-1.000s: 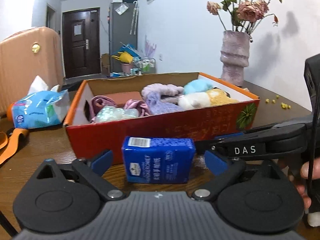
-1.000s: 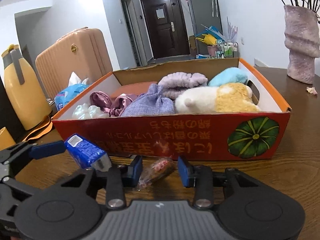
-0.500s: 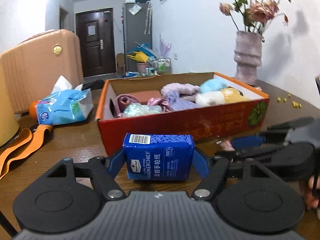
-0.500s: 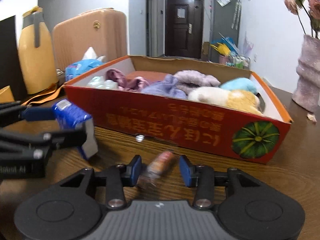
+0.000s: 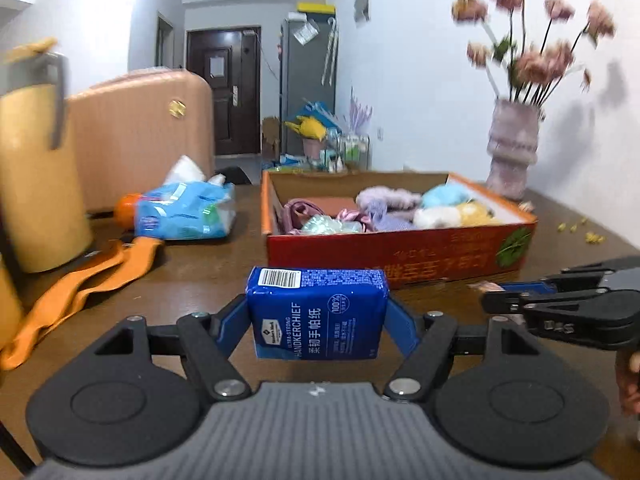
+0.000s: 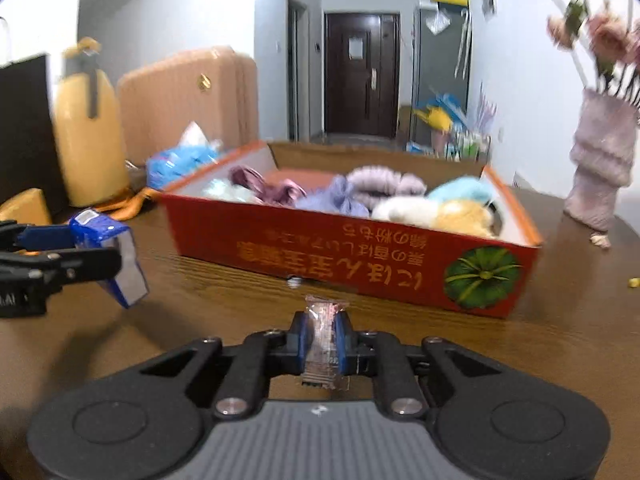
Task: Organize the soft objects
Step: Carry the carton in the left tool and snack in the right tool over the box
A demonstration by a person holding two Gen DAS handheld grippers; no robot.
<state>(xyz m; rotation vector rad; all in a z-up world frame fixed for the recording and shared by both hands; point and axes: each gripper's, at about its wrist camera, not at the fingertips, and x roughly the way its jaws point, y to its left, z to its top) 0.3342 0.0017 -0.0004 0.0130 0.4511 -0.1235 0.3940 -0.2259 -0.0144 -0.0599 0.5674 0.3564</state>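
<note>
On the far left of the wooden bench (image 5: 192, 272) stands a yellow jug (image 5: 36, 168), with an orange strap (image 5: 84, 284) lying in front of it and a peach suitcase (image 5: 148, 132) behind. Next comes a blue tissue bag (image 5: 184, 216), lying just left of the red cardboard box (image 5: 396, 252). The left tool (image 5: 318, 316) is clamped on a blue handkerchief pack (image 5: 318, 312), its blue pads pressing both ends; the pack is held off the bench, in front of the box's near wall and apart from it. Inside the box lie soft things: pink fabric (image 5: 296, 212) at the left end, a lilac cloth (image 5: 384, 216) in the middle, a white and yellow plush (image 5: 452, 214) toward the right. The right tool (image 6: 322, 340) is pinched narrow on a small clear-wrapped candy (image 6: 324, 344), standing upright between its pads, near the box's front wall. At the far right a pale vase (image 5: 514, 144) of dried flowers stands on the bench beyond the box
</note>
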